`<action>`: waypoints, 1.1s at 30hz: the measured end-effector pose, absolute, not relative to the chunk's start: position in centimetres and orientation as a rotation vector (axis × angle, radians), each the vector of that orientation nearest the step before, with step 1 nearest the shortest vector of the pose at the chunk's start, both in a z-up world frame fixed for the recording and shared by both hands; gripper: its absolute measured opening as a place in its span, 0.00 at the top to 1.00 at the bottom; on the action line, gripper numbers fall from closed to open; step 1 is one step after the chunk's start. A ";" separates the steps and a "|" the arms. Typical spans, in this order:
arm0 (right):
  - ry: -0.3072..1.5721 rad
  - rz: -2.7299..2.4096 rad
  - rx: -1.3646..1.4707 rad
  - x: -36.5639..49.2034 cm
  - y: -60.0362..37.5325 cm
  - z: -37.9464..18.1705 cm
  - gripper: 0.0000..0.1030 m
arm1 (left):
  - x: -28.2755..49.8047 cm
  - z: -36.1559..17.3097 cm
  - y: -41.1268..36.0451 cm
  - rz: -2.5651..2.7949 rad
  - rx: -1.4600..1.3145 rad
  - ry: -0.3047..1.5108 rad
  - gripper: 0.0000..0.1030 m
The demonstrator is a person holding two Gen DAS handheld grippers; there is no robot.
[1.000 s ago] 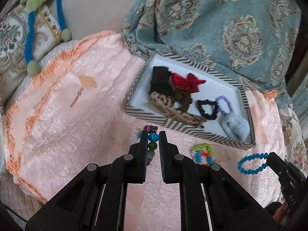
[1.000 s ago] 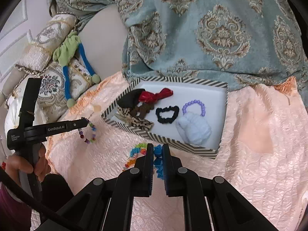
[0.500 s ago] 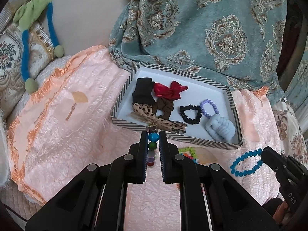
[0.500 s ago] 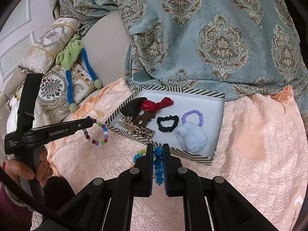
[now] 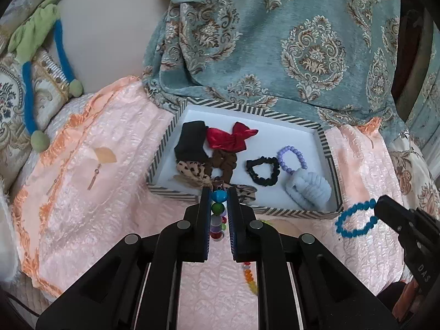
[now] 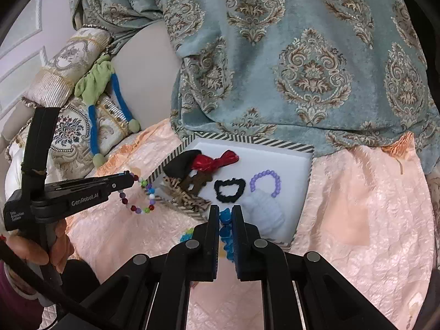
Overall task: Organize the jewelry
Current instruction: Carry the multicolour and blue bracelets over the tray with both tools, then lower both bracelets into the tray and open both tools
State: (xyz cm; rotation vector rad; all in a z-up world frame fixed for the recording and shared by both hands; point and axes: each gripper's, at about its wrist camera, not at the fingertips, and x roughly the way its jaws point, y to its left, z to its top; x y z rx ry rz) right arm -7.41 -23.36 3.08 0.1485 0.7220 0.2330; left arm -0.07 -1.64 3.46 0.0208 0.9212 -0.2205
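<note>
Multicolour bead bracelet point(image 6: 141, 195) hangs as a loop, long axis vertical, off the left gripper point(image 5: 219, 196), clamped on it just short of the striped tray point(image 5: 162, 162). Right gripper point(image 6: 225, 216) pinches the blue bead bracelet point(image 5: 354, 221) beside the tray's near right corner.

I hold a multicoloured bead bracelet point(image 5: 218, 214) and a blue bead bracelet point(image 5: 354, 222) above the tray's point(image 5: 277, 210) front edge
</note>
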 end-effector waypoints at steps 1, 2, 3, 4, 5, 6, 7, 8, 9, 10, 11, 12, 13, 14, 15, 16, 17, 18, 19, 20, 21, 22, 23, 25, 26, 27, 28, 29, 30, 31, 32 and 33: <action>0.721 0.228 0.147 -7.2 -23.6 3.2 0.92 | 0.1 3.5 -1.8 -0.222 0.023 0.920 0.90; 0.720 0.223 0.146 -6.9 -23.8 3.3 0.92 | 0.3 3.6 -2.0 -0.224 0.025 0.920 0.90; 0.719 0.219 0.145 -6.7 -24.0 3.3 0.92 | 0.5 3.6 -2.2 -0.226 0.027 0.921 0.90; 0.718 0.214 0.145 -6.4 -24.3 3.4 0.92 | 0.7 3.6 -2.4 -0.227 0.029 0.922 0.90; 0.717 0.211 0.146 -6.2 -24.5 3.5 0.92 | 1.0 3.6 -2.7 -0.229 0.033 0.923 0.90; 0.716 0.208 0.146 -6.0 -24.7 3.5 0.92 | 1.2 3.6 -2.9 -0.231 0.036 0.924 0.90; 0.716 0.204 0.146 -5.7 -24.9 3.6 0.92 | 1.3 3.5 -3.2 -0.233 0.038 0.926 0.90; 0.716 0.201 0.146 -5.5 -25.1 3.5 0.92 | 1.5 3.5 -3.4 -0.236 0.041 0.927 0.90; 0.717 0.198 0.146 -5.2 -25.2 3.5 0.92 | 1.7 3.5 -3.8 -0.241 0.046 0.928 0.90; 0.719 0.196 0.147 -5.0 -25.4 3.5 0.92 | 1.8 3.4 -4.1 -0.245 0.050 0.928 0.90; 0.720 0.194 0.146 -4.7 -25.6 3.5 0.92 | 1.9 3.4 -4.6 -0.252 0.057 0.928 0.90; 0.721 0.191 0.145 -4.5 -25.8 3.4 0.92 | 2.1 3.3 -4.9 -0.257 0.061 0.929 0.90; 0.723 0.189 0.145 -4.2 -25.9 3.4 0.92 | 2.2 3.3 -5.4 -0.264 0.065 0.931 0.90; 0.724 0.188 0.145 -4.0 -26.0 3.3 0.92 | 2.3 3.3 -5.6 -0.268 0.068 0.932 0.90; 0.725 0.186 0.145 -3.7 -26.2 3.3 0.92 | 2.4 3.2 -6.2 -0.275 0.072 0.932 0.90; 0.726 0.184 0.145 -3.5 -26.3 3.3 0.92 | 2.5 3.1 -6.5 -0.280 0.074 0.933 0.90; 0.728 0.182 0.145 -3.2 -26.5 3.2 0.92 | 2.6 3.1 -6.9 -0.286 0.077 0.935 0.90; 0.732 0.177 0.145 -2.8 -26.7 3.1 0.92 | 2.7 3.0 -7.4 -0.294 0.079 0.938 0.90; 0.736 0.174 0.144 -2.6 -26.9 3.0 0.92 | 2.8 2.9 -7.8 -0.300 0.081 0.940 0.90; 0.741 0.170 0.143 -2.2 -27.1 2.9 0.92 | 2.9 2.8 -8.1 -0.305 0.083 0.941 0.90; 0.745 0.166 0.141 -1.9 -27.2 2.8 0.92 | 3.0 2.7 -8.5 -0.313 0.084 0.944 0.90; 0.747 0.166 0.141 -1.7 -27.3 2.7 0.92 | 3.1 2.6 -8.8 -0.317 0.085 0.946 0.90; 0.751 0.165 0.141 -1.4 -27.4 2.7 0.92 | 3.2 2.5 -9.2 -0.324 0.086 0.949 0.90; 0.754 0.164 0.141 -0.9 -27.6 2.6 0.92 | 3.4 2.1 -9.9 -0.334 0.086 0.958 0.90; 0.756 0.163 0.139 -0.6 -27.6 2.6 0.92 | 3.5 1.9 -10.1 -0.338 0.085 0.962 0.90; 0.757 0.163 0.139 -0.3 -27.6 2.5 0.92 | 3.7 1.6 -10.4 -0.344 0.082 0.970 0.90; 0.758 0.164 0.139 0.0 -27.6 2.5 0.92 | 3.9 1.4 -10.7 -0.349 0.079 0.976 0.90; 0.760 0.166 0.139 0.4 -27.5 2.5 0.92 | 4.1 1.1 -10.9 -0.356 0.074 0.984 0.90; 0.762 0.169 0.137 0.7 -27.5 2.4 0.92 | 4.3 0.6 -11.2 -0.364 0.066 0.994 0.90; 0.767 0.172 0.134 1.2 -27.3 2.3 0.92 | 4.5 0.2 -11.3 -0.369 0.061 1.005 0.90; 0.770 0.173 0.132 1.5 -27.1 2.1 0.92 | 4.7 -0.2 -11.4 -0.371 0.059 1.014 0.90; 0.774 0.175 0.130 1.9 -27.0 2.0 0.92 | 5.0 -0.8 -11.5 -0.370 0.060 1.026 0.90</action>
